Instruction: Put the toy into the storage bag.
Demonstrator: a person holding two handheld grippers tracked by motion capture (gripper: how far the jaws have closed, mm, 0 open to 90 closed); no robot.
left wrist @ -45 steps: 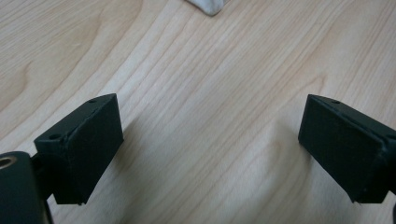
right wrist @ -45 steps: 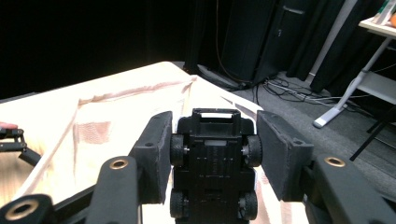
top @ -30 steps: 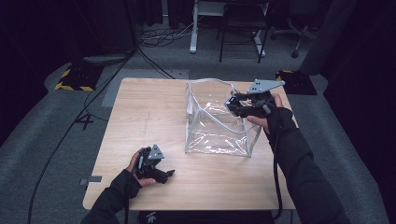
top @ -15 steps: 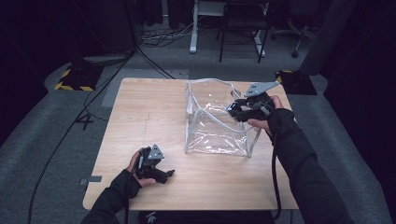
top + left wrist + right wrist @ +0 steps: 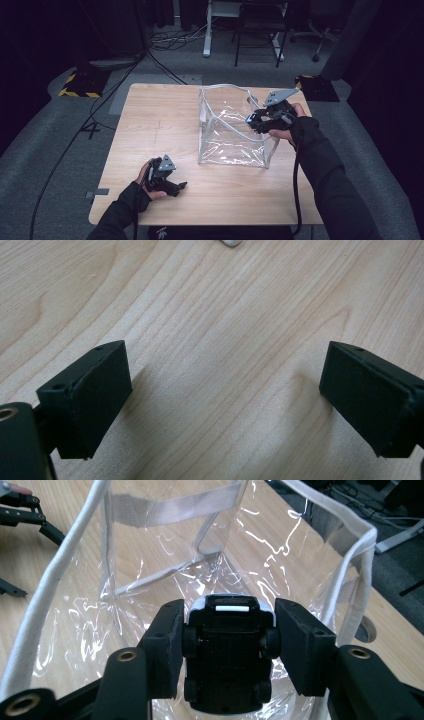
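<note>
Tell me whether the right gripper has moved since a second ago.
No. The right gripper, shut on a toy car, sits at the same spot over the clear bag's right rim.

A pale wooden table with a visible grain carries everything. A clear bag with white trim stands on it, open at the top, toward 2 o'clock from the table's middle (its base flat on the wood). The left gripper rests on the tabletop at about 7 o'clock, near the front edge, well apart from the bag.
</note>
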